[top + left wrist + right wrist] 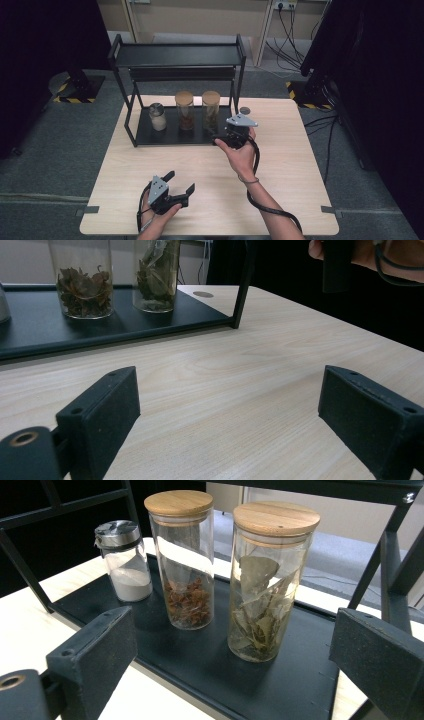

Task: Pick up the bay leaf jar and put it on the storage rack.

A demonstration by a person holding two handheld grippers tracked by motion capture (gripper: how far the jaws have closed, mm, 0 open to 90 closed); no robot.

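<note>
A black two-level rack (150, 137) stands at the back of the light wooden table (290, 170). Its lower shelf (280, 680) holds a small metal-lidded jar of white powder (158, 117) (125, 562), a tall wooden-lidded jar of red-brown spice (185, 111) (184, 560) and a tall wooden-lidded jar of dried leaves (210, 111) (265, 580). My right gripper (227, 131) (235, 630) hovers just in front of the shelf's right end, open, facing the leaf jar without touching it. Near the front edge, my left gripper (181, 181) (230, 390) rests low over bare wood, open and empty.
A small dark disc (244, 110) (203, 294) lies on the table right of the rack's right post (242, 285). The rack's upper shelf (177, 55) overhangs the jars. Dark stands and cables sit on the floor around the table. The right hand and its cable (395, 262) show high in the left gripper view.
</note>
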